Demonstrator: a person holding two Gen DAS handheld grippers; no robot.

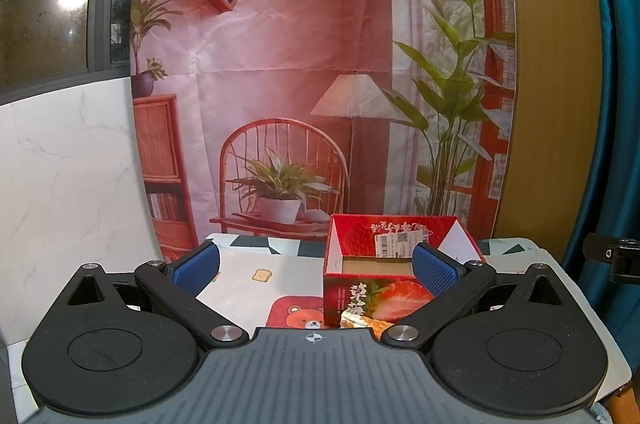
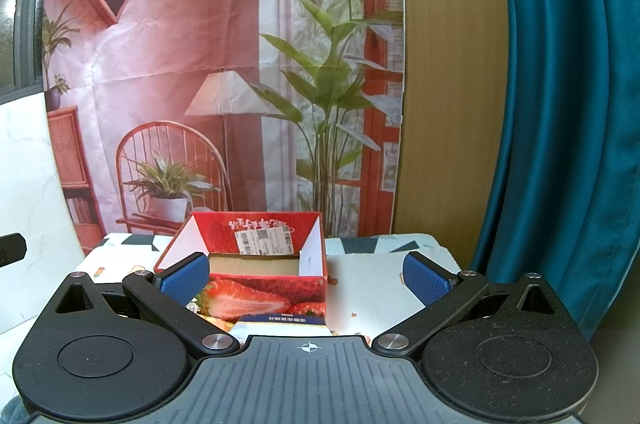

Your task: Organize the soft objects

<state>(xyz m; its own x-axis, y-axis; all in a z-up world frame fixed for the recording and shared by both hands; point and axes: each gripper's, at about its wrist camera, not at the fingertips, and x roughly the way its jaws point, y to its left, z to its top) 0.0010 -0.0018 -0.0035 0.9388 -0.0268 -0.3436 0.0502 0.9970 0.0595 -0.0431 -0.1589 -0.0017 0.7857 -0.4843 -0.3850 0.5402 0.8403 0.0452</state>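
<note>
A red strawberry-print cardboard box (image 1: 372,300) stands open-topped on the table, and what shows of its inside is bare. In the left wrist view it sits just ahead and right of centre. My left gripper (image 1: 316,270) is open and holds nothing; its right pad overlaps the box's near right corner. A yellow-orange soft item (image 1: 362,322) peeks out at the box's near base, mostly hidden. In the right wrist view the box (image 2: 256,288) is ahead, left of centre. My right gripper (image 2: 306,276) is open and holds nothing. A white and blue packet (image 2: 280,326) lies before the box.
The table wears a patterned cloth (image 1: 256,276) with a bear print (image 1: 298,316). A printed room backdrop (image 1: 304,64) hangs behind the table. A teal curtain (image 2: 560,104) hangs at the right. A white marble wall (image 1: 68,184) is at the left.
</note>
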